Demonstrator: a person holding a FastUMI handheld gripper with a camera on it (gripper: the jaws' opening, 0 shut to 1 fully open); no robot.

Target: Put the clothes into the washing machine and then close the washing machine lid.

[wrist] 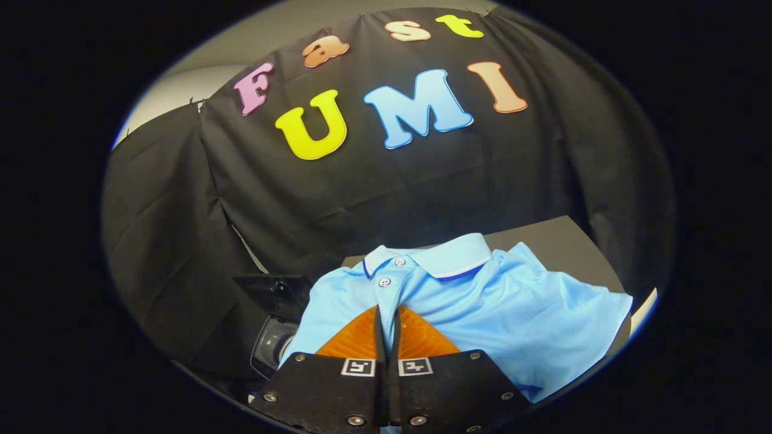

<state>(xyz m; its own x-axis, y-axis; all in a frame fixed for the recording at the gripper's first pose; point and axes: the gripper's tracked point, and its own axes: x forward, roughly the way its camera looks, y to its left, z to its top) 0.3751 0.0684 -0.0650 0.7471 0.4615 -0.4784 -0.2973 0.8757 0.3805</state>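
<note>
Item: one light blue polo shirt (482, 301), spread over a dark surface (555, 238), collar at the far end, placket running straight ahead from the fingertips. Gripper (388, 313): fingers drawn together, apparently pinching a fold of the shirt front at the placket. One washing machine (274, 343), partly seen, low and left of the fingers.

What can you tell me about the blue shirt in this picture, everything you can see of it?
The shirt is a light blue polo in a smooth knit, with a paler collar edged in dark blue and two buttons on the placket. It is spread front up, a little rumpled, on a dark surface. The gripper has its fingers closed on the front fabric just below the buttons.
</note>
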